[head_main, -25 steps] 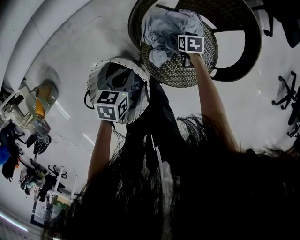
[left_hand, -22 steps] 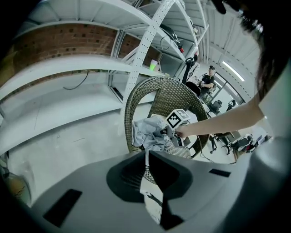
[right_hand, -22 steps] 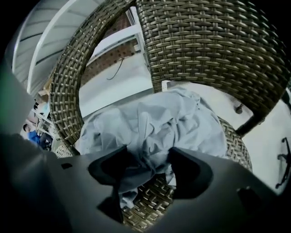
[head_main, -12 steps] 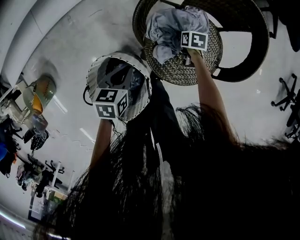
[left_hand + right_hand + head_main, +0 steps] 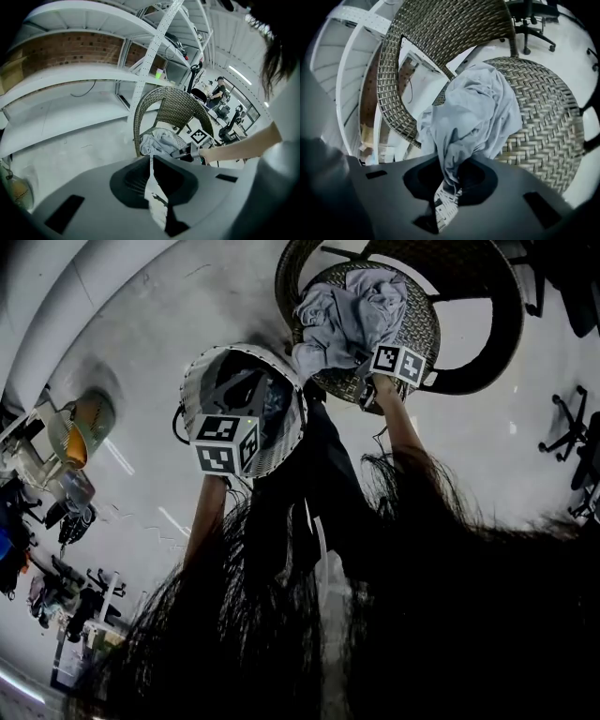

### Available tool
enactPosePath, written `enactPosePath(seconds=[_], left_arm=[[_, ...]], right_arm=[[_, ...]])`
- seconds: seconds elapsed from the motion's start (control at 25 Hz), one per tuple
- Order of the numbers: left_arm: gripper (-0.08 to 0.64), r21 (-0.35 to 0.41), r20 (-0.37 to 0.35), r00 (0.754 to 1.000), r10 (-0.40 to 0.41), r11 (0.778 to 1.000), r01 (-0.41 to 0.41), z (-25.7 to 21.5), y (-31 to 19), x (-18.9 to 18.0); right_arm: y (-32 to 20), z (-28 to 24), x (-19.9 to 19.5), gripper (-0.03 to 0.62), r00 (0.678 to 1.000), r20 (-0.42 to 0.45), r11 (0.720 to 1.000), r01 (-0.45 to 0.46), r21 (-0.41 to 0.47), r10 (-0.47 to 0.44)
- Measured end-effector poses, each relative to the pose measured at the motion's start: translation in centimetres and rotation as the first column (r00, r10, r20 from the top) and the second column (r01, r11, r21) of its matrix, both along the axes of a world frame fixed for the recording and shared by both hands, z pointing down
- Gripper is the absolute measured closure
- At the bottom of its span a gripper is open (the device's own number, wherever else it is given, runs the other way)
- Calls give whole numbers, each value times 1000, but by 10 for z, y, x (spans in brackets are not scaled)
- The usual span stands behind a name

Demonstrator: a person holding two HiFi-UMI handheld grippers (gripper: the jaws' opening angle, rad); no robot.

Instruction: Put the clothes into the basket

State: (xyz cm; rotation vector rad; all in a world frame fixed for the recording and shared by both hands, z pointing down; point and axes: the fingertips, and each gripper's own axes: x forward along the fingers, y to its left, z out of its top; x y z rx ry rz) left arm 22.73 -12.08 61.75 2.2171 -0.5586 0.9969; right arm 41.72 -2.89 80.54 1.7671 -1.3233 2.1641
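Observation:
A light grey garment [image 5: 342,315] [image 5: 473,108] lies heaped on the seat of a brown wicker chair [image 5: 417,320] [image 5: 553,122]. My right gripper [image 5: 375,367] [image 5: 447,187] has just been closing on it. A fold of the garment is pinched between the jaws and stretches up from them. My left gripper [image 5: 230,427] [image 5: 152,187] is shut, with a thin white strip between its jaws. In the head view it sits at the near rim of a round white basket [image 5: 197,381], which holds dark clothes [image 5: 239,390]. The left gripper view also shows the garment [image 5: 157,140] and the chair [image 5: 173,108].
Office chairs [image 5: 567,423] stand on the pale floor at the right, and a round yellow thing [image 5: 80,437] at the left. White metal shelving [image 5: 154,51] rises behind the wicker chair. A person [image 5: 218,89] stands far off. Hair covers the lower head view.
The right gripper shut on the grey garment and drew back toward me across the seat, rolling as it went and pulling the cloth out. The left gripper and basket shifted only slightly.

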Motion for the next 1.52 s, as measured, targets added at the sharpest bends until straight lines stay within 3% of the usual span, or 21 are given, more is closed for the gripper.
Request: enactPosePath(seconds=[0.24,0.76,1.04,1.52], left_arm=[[526,37,-27,1000,0,999,0,-23,13,-29],[526,162,-127,992,-11,986,31,-131,50,-128],[526,209,-193,978,-75,971,115,-179,65,-191],[526,204,-228,955,-188,950,236,-198,103,-286]], right_arm=[[-7,-55,-25,526,990,73,983,-128,129,119],[-1,-233,-100,526,990,77,925,-140,354,120],[1,-317,-154,526,999,41,893,-45,447,30],[13,-403,-251,526,989,-48,835,144,531,-140]])
